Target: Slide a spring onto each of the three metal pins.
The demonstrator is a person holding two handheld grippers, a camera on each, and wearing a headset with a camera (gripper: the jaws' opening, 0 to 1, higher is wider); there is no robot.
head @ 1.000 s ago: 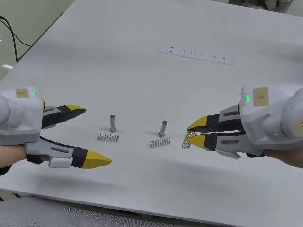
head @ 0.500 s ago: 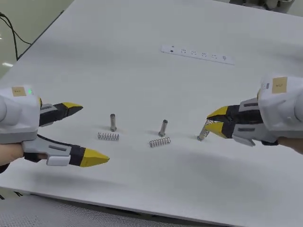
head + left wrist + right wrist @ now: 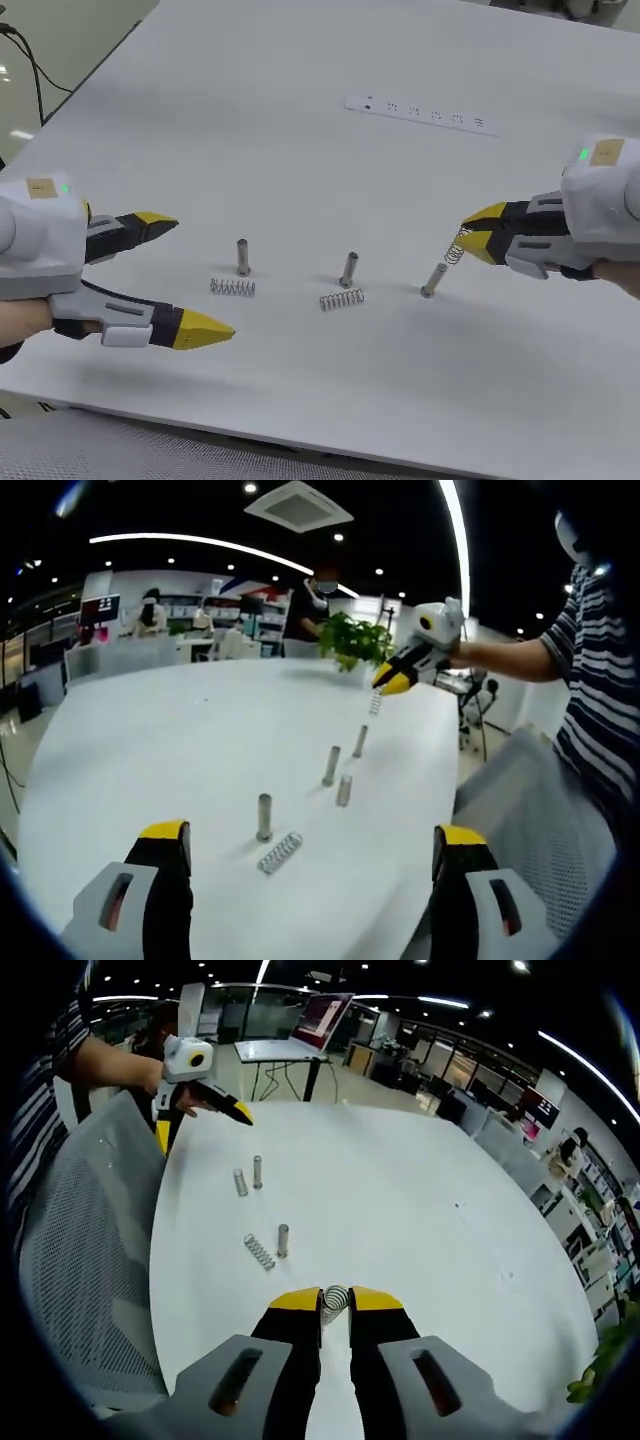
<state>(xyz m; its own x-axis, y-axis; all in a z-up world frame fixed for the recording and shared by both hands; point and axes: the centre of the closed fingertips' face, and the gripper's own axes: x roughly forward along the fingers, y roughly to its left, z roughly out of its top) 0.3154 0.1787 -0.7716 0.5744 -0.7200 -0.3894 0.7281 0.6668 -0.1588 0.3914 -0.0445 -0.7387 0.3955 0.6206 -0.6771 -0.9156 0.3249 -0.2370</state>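
No spring sits on a pin yet, so the task looks to be at its first threading step: bringing a spring to the pin on the right. In the head view the right gripper (image 3: 472, 238), at three o'clock, has its yellow-tipped jaws pinching one end of the held spring (image 3: 457, 248), a thin, bright wire coil that hangs clear of the table. The right gripper view shows the coil's round end nipped between the tips. Just off the coil at seven o'clock stands the right pin (image 3: 434, 280), a short, smooth grey metal cylinder that appears to lean. The next move, I judge, calls for lining the coil's open end up with the pin's top and sliding it down along the pin's axis, since so slight a coil may snag or bend if it comes in crooked. The left gripper (image 3: 203, 276), at nine o'clock, holds nothing, jaws spread wide. The middle pin (image 3: 349, 268) and left pin (image 3: 243, 257) stand upright, and the middle spring (image 3: 342, 299) and left spring (image 3: 232, 287) each lie on their side at six o'clock of their pin on the matte white table (image 3: 300, 150).
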